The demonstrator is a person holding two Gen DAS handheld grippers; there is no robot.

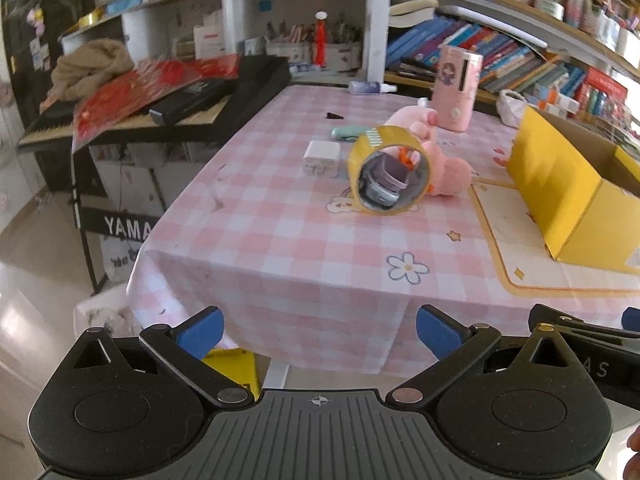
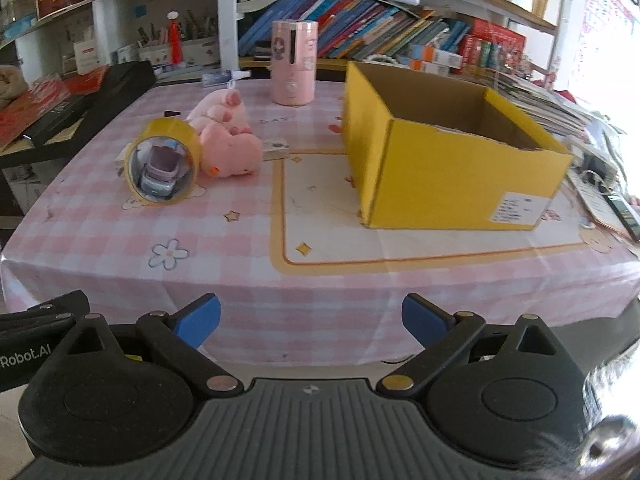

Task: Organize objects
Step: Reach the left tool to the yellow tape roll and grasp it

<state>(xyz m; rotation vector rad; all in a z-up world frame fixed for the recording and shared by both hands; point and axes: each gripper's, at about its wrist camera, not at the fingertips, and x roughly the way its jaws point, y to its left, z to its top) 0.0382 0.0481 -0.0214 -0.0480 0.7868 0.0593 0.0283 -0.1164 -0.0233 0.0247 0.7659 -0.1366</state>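
Observation:
A yellow tape roll point(image 1: 390, 170) point(image 2: 162, 162) stands on edge on the pink checked tablecloth point(image 1: 280, 232) point(image 2: 248, 240), with a small toy car point(image 1: 382, 186) point(image 2: 158, 178) seen through its hole. A pink plush toy point(image 1: 440, 160) point(image 2: 228, 140) lies beside it. A white charger point(image 1: 321, 158) lies to the left of the roll. An open yellow cardboard box point(image 1: 568, 192) point(image 2: 448, 156) stands at the right. My left gripper point(image 1: 320, 332) and right gripper point(image 2: 311, 318) are both open and empty, held off the table's front edge.
A pink cylindrical device point(image 1: 458, 84) point(image 2: 293, 62) stands at the back of the table. A black keyboard point(image 1: 168, 112) with red papers is at the left. Bookshelves point(image 2: 380, 36) line the back. Papers and a phone point(image 2: 622, 210) lie at the far right.

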